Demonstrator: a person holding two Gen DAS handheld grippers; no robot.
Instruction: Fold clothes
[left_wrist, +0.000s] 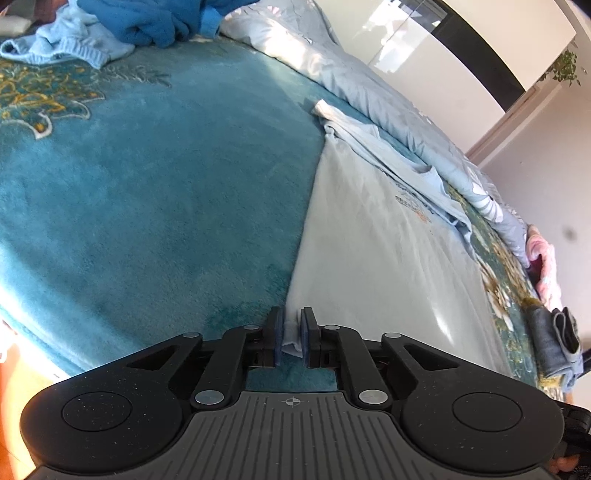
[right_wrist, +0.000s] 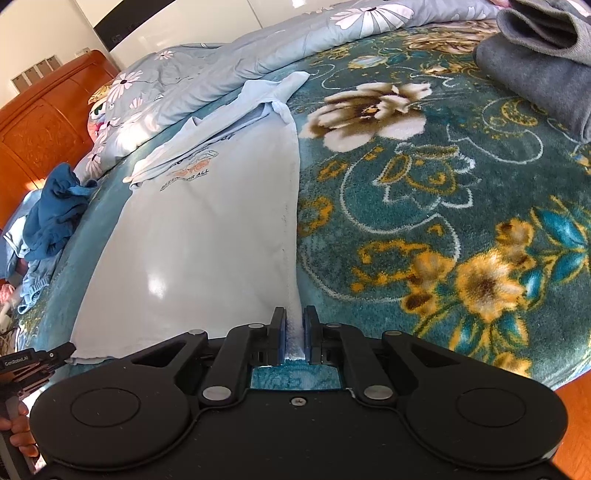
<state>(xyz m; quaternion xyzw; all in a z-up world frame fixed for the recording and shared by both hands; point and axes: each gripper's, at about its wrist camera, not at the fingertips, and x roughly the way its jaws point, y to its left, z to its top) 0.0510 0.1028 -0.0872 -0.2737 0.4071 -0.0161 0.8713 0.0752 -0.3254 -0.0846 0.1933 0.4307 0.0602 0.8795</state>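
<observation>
A light blue T-shirt (left_wrist: 373, 254) with a printed chest logo lies flat on the teal floral blanket (left_wrist: 147, 206), its sleeves folded in at the far end. My left gripper (left_wrist: 292, 317) is shut on the shirt's near left hem corner. My right gripper (right_wrist: 294, 317) is shut on the near right hem corner of the same shirt (right_wrist: 207, 229). In the right wrist view the tip of the left gripper (right_wrist: 55, 354) shows at the shirt's other corner.
A pile of unfolded blue clothes (left_wrist: 122, 29) lies at the far left of the bed, also in the right wrist view (right_wrist: 51, 218). Folded grey garments (right_wrist: 543, 62) sit on the right. A floral duvet (right_wrist: 229, 62) is bunched along the far side, against a wooden headboard (right_wrist: 40, 133).
</observation>
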